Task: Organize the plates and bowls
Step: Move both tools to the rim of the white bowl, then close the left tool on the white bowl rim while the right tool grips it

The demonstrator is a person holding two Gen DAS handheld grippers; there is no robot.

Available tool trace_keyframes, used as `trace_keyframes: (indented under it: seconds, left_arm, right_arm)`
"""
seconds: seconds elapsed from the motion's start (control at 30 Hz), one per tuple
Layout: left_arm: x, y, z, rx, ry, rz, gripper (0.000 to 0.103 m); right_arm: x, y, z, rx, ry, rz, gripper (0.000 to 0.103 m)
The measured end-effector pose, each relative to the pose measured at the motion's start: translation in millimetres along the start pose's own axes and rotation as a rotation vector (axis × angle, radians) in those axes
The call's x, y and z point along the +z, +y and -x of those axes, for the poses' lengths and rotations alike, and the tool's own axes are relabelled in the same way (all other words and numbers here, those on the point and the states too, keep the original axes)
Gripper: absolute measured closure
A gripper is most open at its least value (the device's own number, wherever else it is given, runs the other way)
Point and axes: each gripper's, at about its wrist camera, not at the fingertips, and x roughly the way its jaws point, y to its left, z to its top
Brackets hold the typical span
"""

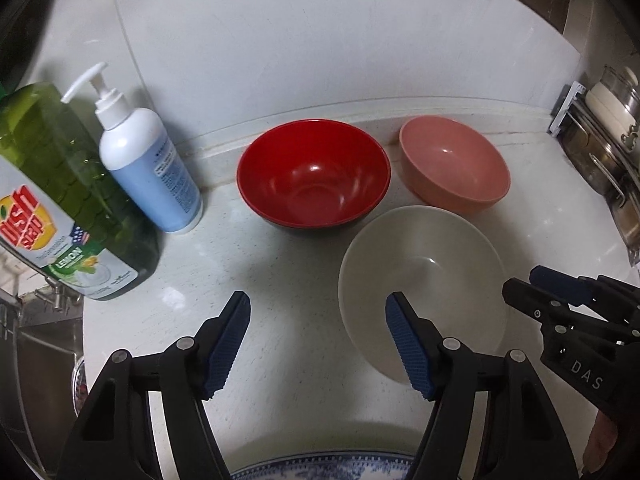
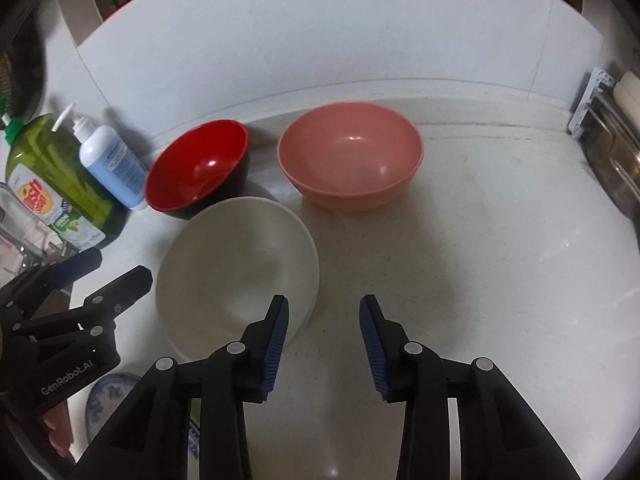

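Left wrist view
Left tongs [image 1: 318, 320]: spread, empty, above the table [image 1: 280, 280].
White bowl [image 1: 420, 280]: near right.
Red bowl [image 1: 314, 172]: far centre.
Pink bowl [image 1: 454, 160]: far right.

Right wrist view
Right tongs [image 2: 324, 320]: spread, empty, just right of the white bowl [image 2: 236, 264].
Patterned plate [image 2: 108, 404]: near left edge.

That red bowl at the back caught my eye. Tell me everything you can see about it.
The red bowl is glossy red inside with a black outside, smooth like lacquer or plastic, with small light reflections on its inner wall. It stands upright and empty on the white counter, close to the back wall. The white pump bottle stands to its left, the pink bowl to its right, and the white bowl in front; from the right wrist view their rims look almost touching, though contact cannot be confirmed. Neither gripper touches it.
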Motion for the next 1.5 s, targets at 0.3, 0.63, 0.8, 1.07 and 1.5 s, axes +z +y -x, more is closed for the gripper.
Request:
trace_keyframes:
  seconds: [0.3,0.63,0.8,1.07,1.5]
  left_arm:
    - [0,-6,-23,-0.026,0.042,-0.002,0.051]
    - [-1,-9,-43,-0.088,0.107,0.018,0.092]
    - [-2,-7,-44,-0.097,0.118,0.051,0.093]
    - [-9,-19,-27,-0.114,0.117,0.053,0.094]
    - [-31,-55,26,-0.161,0.078,0.031,0.093]
  right_arm:
    - [5,0,-22,0.024,0.044,-0.008,0.073]
    - [6,0,-31,0.035,0.069,-0.01,0.088]
    - [9,3,-33,0.028,0.069,-0.006,0.092]
    - [8,-2,-24,0.029,0.067,-0.034,0.093]
    - [-14,-19,27,0.007,0.018,-0.069,0.093]
